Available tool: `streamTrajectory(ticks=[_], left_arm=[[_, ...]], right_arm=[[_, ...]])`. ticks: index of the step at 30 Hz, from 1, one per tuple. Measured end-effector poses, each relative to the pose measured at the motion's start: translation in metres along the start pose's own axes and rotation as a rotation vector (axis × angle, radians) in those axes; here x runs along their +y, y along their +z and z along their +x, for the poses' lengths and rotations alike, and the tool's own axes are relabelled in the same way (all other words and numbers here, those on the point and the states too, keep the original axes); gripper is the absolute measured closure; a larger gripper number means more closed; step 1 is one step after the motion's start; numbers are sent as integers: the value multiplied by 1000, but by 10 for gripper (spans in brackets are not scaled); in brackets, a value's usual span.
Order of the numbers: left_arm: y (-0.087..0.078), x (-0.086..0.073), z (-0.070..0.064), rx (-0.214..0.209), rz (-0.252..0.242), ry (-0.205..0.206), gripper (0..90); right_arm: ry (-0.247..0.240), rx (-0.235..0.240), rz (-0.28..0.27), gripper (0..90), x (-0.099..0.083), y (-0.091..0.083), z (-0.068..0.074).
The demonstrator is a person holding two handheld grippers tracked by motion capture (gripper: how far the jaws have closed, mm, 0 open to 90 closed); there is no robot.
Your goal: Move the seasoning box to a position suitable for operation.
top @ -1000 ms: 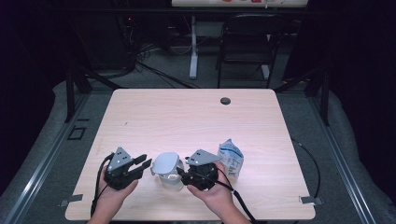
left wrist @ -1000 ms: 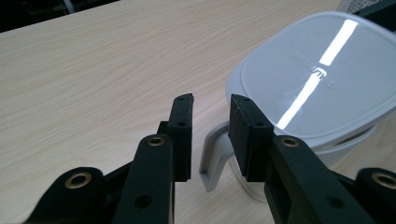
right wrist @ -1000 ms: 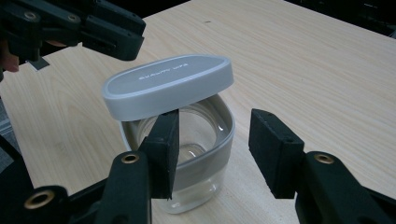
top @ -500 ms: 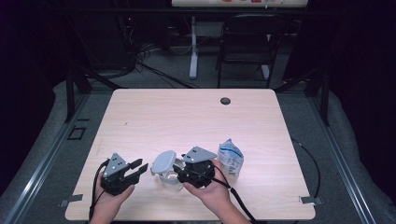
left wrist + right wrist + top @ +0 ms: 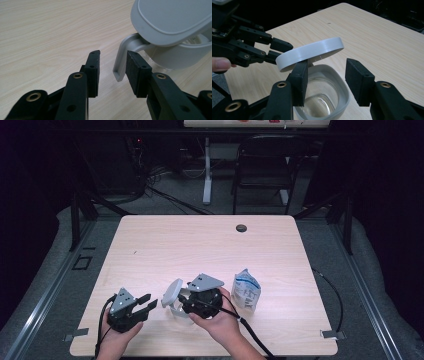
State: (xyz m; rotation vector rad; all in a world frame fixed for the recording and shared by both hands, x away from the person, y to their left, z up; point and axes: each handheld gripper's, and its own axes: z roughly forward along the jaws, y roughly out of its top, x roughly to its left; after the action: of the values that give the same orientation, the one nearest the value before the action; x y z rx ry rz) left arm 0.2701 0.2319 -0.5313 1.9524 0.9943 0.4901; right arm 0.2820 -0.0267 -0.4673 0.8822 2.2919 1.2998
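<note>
A clear jug (image 5: 178, 310) with a pale grey rim (image 5: 338, 81) stands near the table's front edge, its hinged lid (image 5: 309, 53) tilted up. My right gripper (image 5: 328, 75) is open above the jug's mouth, and the lid's edge sits just over its left finger (image 5: 299, 80). From the left, my left gripper (image 5: 112, 63) is open around the jug's grey handle (image 5: 122, 61), which lies close to the right finger (image 5: 135, 71) without being pinched. In the high view the left gripper (image 5: 146, 303) and the right gripper (image 5: 184, 303) flank the lid (image 5: 172, 293).
A white and blue pouch (image 5: 246, 289) stands just right of my right hand. The wooden table (image 5: 210, 250) has a dark cable hole (image 5: 241, 228) at its far edge. Cables trail off the front edge, and a chair stands beyond the table.
The jug's lid has tipped up from nearly flat. My left gripper has slid a little left and toward the front edge. The right gripper stays at the jug.
</note>
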Motion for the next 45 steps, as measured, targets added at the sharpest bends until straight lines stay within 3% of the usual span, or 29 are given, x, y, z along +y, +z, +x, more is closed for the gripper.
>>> streamTrajectory(ticks=[12, 31, 45], left_arm=[[4, -3, 0, -11, 6, 1, 678], [11, -6, -9, -51, 26, 39, 672], [25, -6, -12, -65, 37, 44, 681]], right_arm=[[-12, 2, -2, 530, 10, 5, 6], [-27, 4, -11, 525, 21, 11, 10], [-36, -3, -19, 520, 15, 0, 6]])
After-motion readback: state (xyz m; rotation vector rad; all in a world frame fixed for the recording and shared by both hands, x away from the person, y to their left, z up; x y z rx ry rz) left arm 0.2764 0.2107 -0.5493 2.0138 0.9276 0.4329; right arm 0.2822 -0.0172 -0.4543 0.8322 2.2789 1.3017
